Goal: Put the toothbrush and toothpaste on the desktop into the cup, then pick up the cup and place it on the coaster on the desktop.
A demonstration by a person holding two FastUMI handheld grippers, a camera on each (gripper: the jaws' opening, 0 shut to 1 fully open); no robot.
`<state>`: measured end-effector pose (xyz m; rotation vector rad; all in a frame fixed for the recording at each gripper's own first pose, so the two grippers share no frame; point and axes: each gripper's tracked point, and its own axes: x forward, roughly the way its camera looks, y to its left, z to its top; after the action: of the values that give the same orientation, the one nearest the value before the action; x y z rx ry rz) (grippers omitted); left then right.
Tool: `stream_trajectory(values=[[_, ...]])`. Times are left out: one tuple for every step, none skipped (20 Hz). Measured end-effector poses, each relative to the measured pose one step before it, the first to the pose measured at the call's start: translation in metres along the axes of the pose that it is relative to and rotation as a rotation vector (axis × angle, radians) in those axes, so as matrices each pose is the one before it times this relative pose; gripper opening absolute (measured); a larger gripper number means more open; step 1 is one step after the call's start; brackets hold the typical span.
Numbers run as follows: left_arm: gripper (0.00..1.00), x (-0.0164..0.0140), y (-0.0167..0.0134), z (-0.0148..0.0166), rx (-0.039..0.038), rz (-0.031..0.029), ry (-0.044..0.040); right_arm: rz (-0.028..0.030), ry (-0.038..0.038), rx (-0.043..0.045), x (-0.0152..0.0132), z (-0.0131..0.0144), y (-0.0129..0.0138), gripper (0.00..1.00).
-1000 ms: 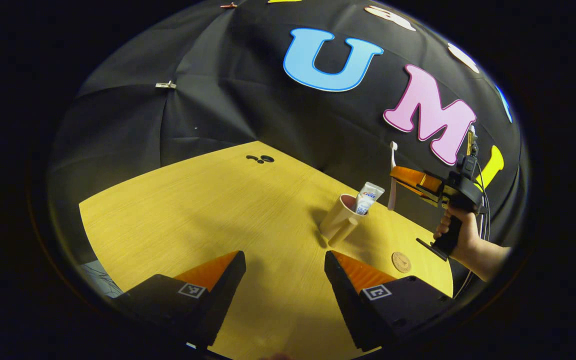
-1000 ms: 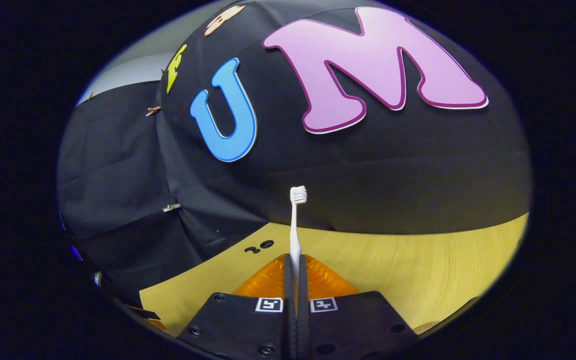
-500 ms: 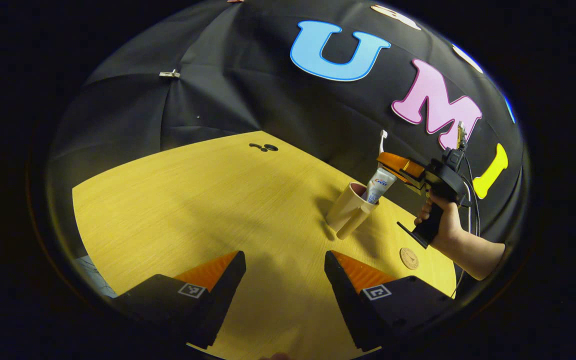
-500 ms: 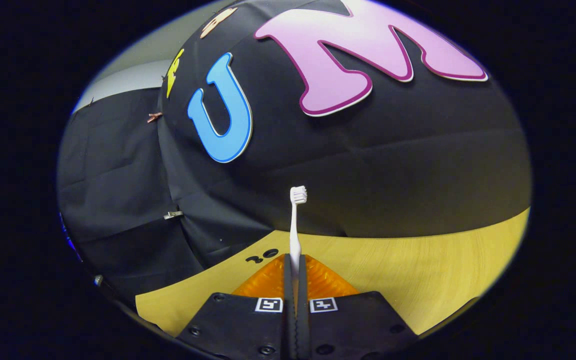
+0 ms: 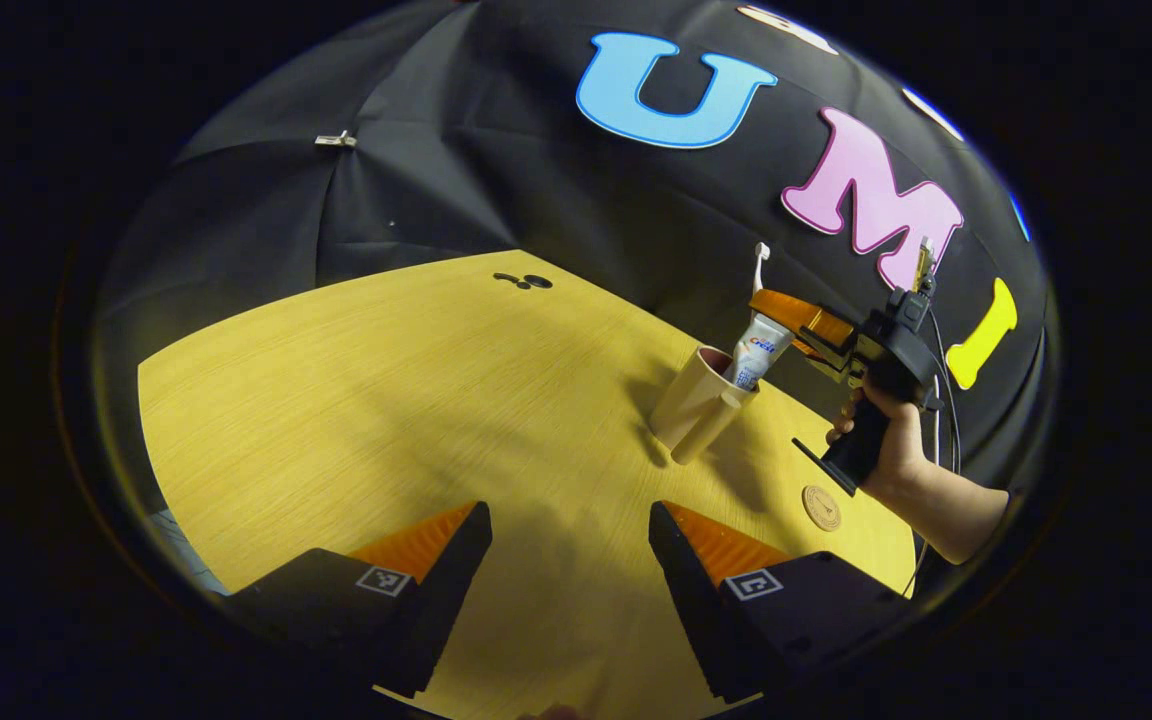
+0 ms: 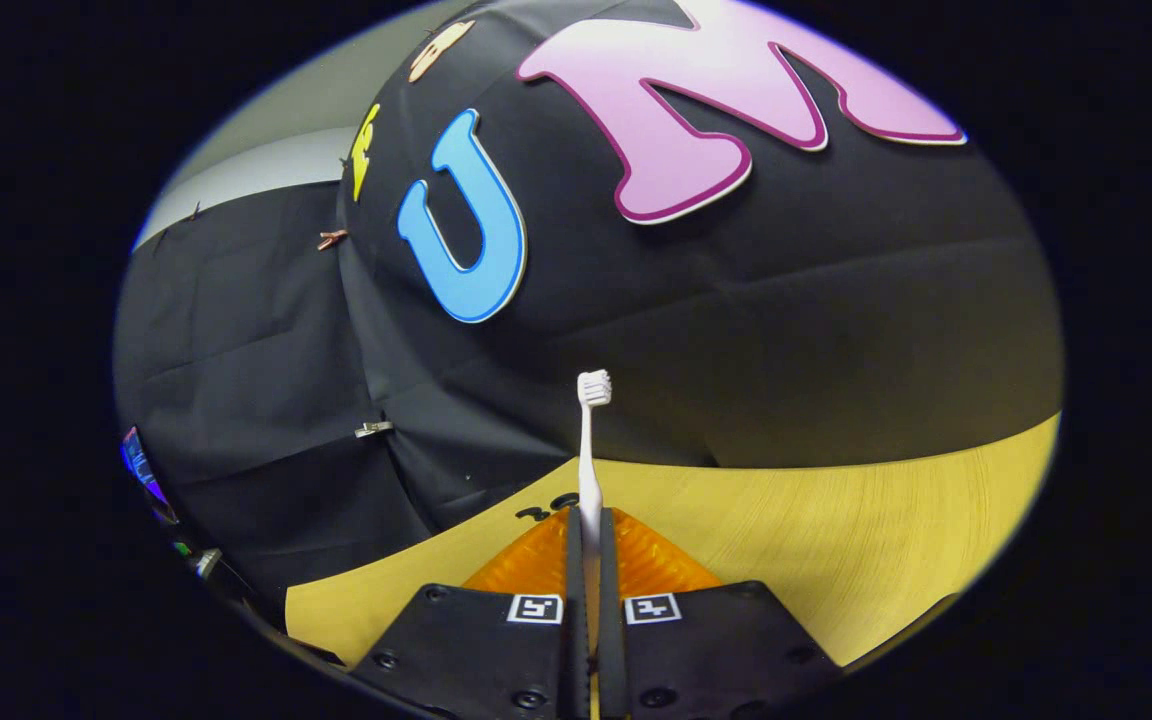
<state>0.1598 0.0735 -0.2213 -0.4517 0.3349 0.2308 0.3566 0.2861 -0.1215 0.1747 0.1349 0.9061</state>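
A beige cup (image 5: 693, 405) with a handle stands on the yellow wooden table (image 5: 416, 400), and a white toothpaste tube (image 5: 756, 355) leans out of it. My right gripper (image 5: 761, 300), held by a hand (image 5: 886, 440), hovers just above and behind the cup, shut on a white toothbrush (image 5: 758, 262) that stands upright, head up. In the right gripper view the toothbrush (image 6: 588, 450) rises from between the closed fingers of the right gripper (image 6: 588, 530). A round wooden coaster (image 5: 821, 507) lies on the table to the right of the cup. My left gripper (image 5: 569, 520) is open above the near table, nothing between its fingers.
Small black marks (image 5: 526, 282) sit at the table's far edge. The black cloth wall stands close behind the cup. A person's forearm (image 5: 956, 510) reaches in from the right, past the coaster.
The right gripper has carried the toothbrush leftward, from right of the cup to just above and behind it. The left gripper stays open in place.
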Motion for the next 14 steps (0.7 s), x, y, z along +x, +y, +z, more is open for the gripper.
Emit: stream_trajectory(values=[[0.98,-0.00044,0.00002,-0.00043,0.00106,0.00210,0.00014,-0.00133,0.00865,-0.00525,-0.00434,-0.00346,-0.00140,0.08],[0.98,-0.00041,-0.00049,0.00001,0.00041,0.00066,0.00036,0.00315,0.00506,0.00554,-0.00488,-0.00052,-0.00022,0.13],[0.98,-0.00065,-0.00116,-0.00031,-0.00020,-0.00181,-0.00112,0.00844,-0.00203,0.01715,-0.00542,0.00189,0.00167,0.14],[0.98,-0.00039,-0.00148,0.00037,0.00032,-0.00303,-0.00062,0.00131,-0.00690,0.01536,-0.00578,0.00211,0.00125,0.14],[0.98,0.00015,-0.00147,-0.00141,0.00114,-0.00188,0.00201,-0.01132,-0.00526,-0.00080,-0.00719,0.00390,-0.00386,0.01],[0.98,0.00003,-0.00179,-0.00121,0.00270,-0.00224,0.00272,-0.01623,-0.00213,-0.00855,-0.00619,0.00166,-0.00428,0.25],[0.98,-0.00016,-0.00178,0.00029,0.00371,-0.00389,0.00185,-0.01117,-0.00617,-0.00229,-0.00749,0.00308,-0.00303,0.25],[0.98,-0.00074,-0.00324,0.00026,0.00650,-0.00794,0.00316,-0.01812,-0.00649,-0.00069,-0.00821,0.00364,-0.00456,0.27],[0.98,0.00134,-0.00289,0.00120,0.01117,-0.00472,0.00295,-0.01248,-0.00467,0.00109,-0.00779,0.00340,-0.00327,0.50],[0.98,0.00094,-0.00268,0.00244,0.01345,-0.00743,0.00148,-0.01560,0.00039,-0.00174,-0.00831,0.00338,-0.00429,0.55],[0.98,0.00140,-0.00356,0.00254,0.01553,-0.00864,0.00148,-0.01583,0.00045,-0.00730,-0.00813,0.00123,-0.00487,0.60],[0.98,0.00272,-0.00289,0.00533,0.01895,-0.00715,0.00216,-0.02046,-0.00073,-0.01361,-0.00734,0.00321,-0.00690,0.63],[0.98,0.00202,-0.00360,0.00404,0.02068,-0.00929,0.00105,-0.01091,-0.00086,-0.00854,-0.00647,0.00233,-0.00463,0.82],[0.98,0.00094,-0.00548,0.00595,0.02302,-0.01183,0.00257,-0.02925,0.00454,-0.00736,-0.00825,0.00416,-0.00906,0.91]])
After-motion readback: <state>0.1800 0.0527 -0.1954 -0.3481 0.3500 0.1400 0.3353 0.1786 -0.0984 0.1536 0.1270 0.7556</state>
